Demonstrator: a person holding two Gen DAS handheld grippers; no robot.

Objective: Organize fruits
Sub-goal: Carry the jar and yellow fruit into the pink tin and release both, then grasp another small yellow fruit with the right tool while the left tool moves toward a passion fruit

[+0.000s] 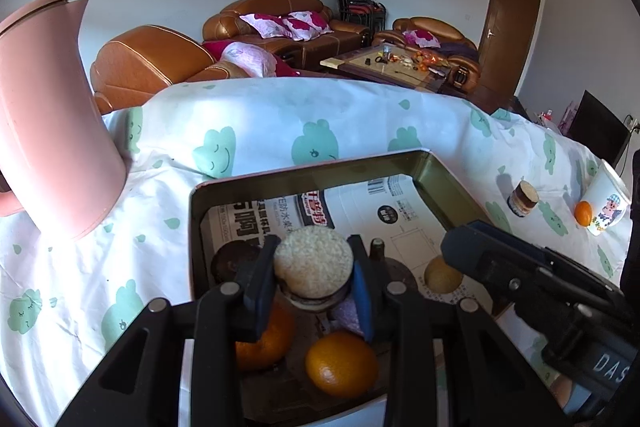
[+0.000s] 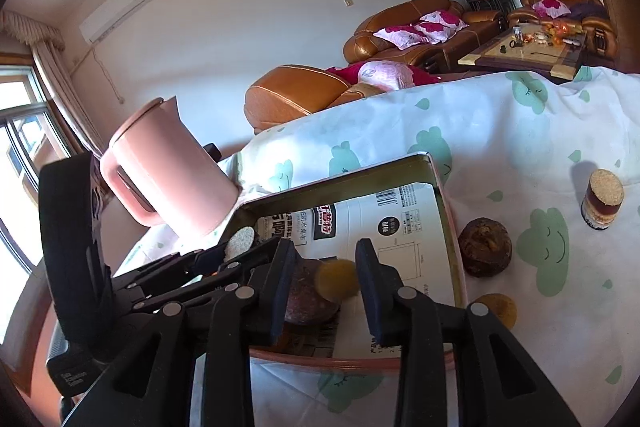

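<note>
My left gripper [image 1: 314, 243] is shut on a small jar with a cork lid [image 1: 313, 263], held over the near end of the metal tray [image 1: 440, 179]. Two oranges [image 1: 342, 363] lie in the tray below it. My right gripper [image 2: 324, 245] is open above the tray [image 2: 448, 227], with a blurred yellow round fruit [image 2: 338, 279] between its fingers; there is a gap on the fruit's left side. In the left wrist view that fruit [image 1: 442, 273] rests on the tray's paper liner. A dark round fruit [image 2: 308, 297] lies under the right fingers.
A pink kettle [image 1: 52, 131] stands left of the tray. On the cloth right of the tray are a dark brown fruit [image 2: 486, 247], a yellow fruit [image 2: 498, 309], a second cork-lidded jar [image 2: 602, 203], an orange [image 1: 583, 213] and a white cup [image 1: 608, 203].
</note>
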